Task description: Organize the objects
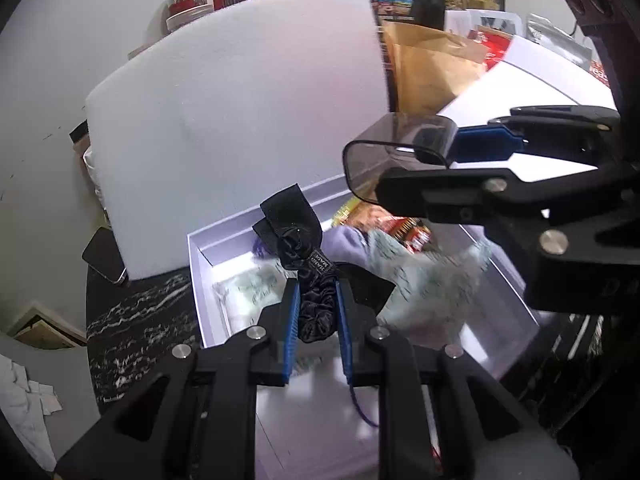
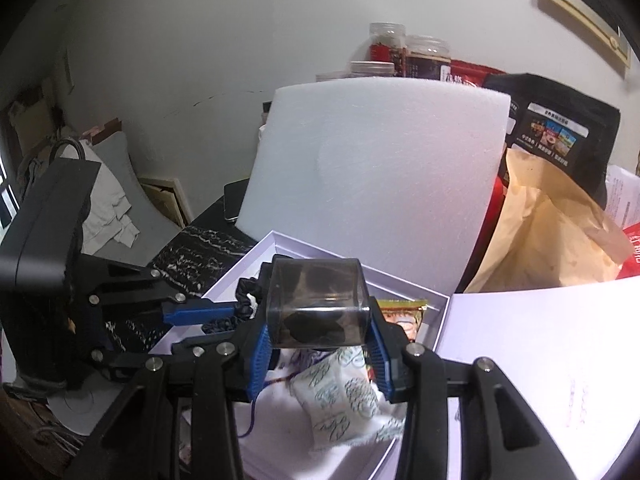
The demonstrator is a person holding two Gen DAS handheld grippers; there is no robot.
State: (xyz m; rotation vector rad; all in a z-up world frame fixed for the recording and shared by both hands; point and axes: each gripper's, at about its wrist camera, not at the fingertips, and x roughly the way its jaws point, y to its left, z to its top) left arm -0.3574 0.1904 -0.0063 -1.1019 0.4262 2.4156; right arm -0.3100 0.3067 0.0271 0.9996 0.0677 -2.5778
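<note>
Dark marbled tabletop fills the lower left of the left wrist view, with a white box standing open on it at centre.

The left gripper is clamped nearly shut on a black satin scrunchie, whose bow tails stick up just above the pads, over the box's near end. The right gripper is closed on a smoky clear plastic container with something dark inside; in the right wrist view it hangs above the box interior, and in the left wrist view it sits at centre right.

Inside the box lie a printed white packet, a lilac cloth and a colourful snack wrapper. A white foam sheet leans behind it, a brown paper bag at the right.

Risks, as I judge them: both tools crowd the same box, so they could collide. The slippery scrunchie could snag on the ribbed pads when released. The container's smooth wall could slip and roll onto the packet. A wide swing could knock the foam sheet over.
</note>
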